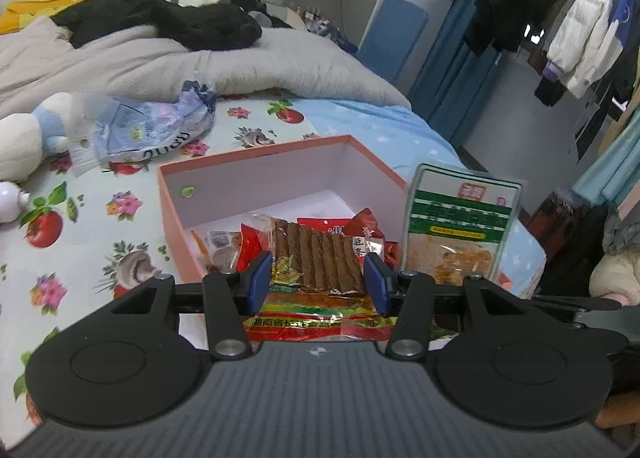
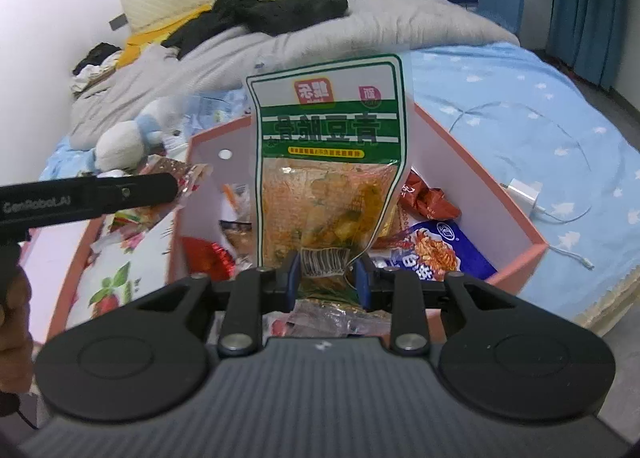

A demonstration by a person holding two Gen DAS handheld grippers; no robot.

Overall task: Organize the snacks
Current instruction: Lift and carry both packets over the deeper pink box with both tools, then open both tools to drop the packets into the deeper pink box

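Note:
A pink box (image 1: 256,151) with white inner walls sits on the floral sheet, with several snack packets inside. My left gripper (image 1: 316,278) is shut on a red-and-yellow packet of brown strips (image 1: 316,254), held over the box's near edge. My right gripper (image 2: 326,270) is shut on the lower end of a green-and-white pouch (image 2: 328,161), which stands upright above the box (image 2: 472,185). That pouch (image 1: 460,225) shows at the right of the left wrist view. The left gripper's black body (image 2: 120,193) reaches in from the left with its crinkled packet (image 2: 188,177).
Inside the box lie a blue noodle packet (image 2: 444,246) and red wrappers (image 2: 432,201). A white charger with its cable (image 2: 524,193) lies on the blue sheet to the right. A plush toy (image 1: 28,137), a purple bag (image 1: 156,125) and a grey duvet (image 1: 280,65) lie behind.

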